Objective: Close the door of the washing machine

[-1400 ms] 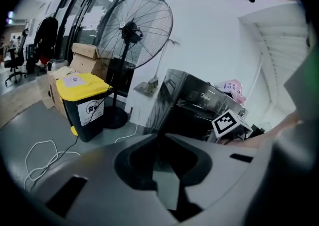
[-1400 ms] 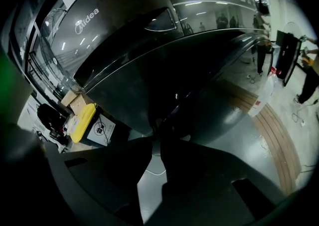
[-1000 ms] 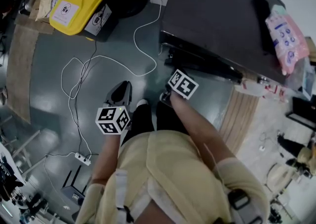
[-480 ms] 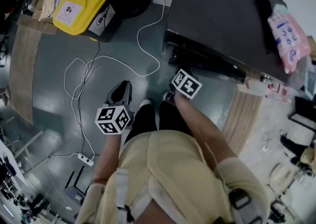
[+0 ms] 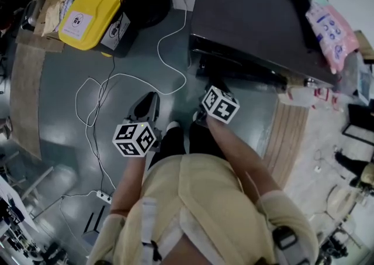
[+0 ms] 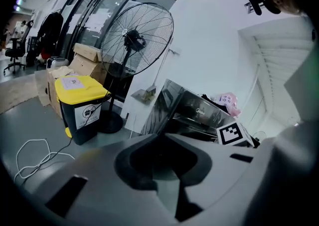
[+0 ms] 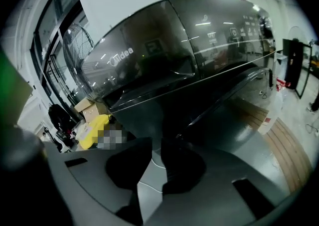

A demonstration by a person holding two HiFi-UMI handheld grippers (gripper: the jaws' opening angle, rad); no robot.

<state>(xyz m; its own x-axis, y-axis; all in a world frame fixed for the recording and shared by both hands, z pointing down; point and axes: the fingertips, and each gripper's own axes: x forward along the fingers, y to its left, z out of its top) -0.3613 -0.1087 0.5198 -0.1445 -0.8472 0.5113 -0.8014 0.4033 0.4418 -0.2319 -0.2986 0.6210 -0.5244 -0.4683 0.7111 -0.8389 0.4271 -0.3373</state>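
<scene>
**Head view:** washing machine (image 5: 251, 12) at upper right, pink packet (image 5: 330, 27) lying on its top. A dark panel juts from its front, probably the door (image 5: 239, 72), not yet shut. Yellow bin (image 5: 87, 15) stands well to the left, lid down, contents unseen.

**Left gripper view:** left gripper (image 6: 162, 137), fingers pressed together, nothing held.

**Right gripper view:** right gripper (image 7: 155, 142) faces the machine front, fingers a slit apart, nothing between. Judgement: set it flat on the door's outer face and push steadily until it latches.
</scene>
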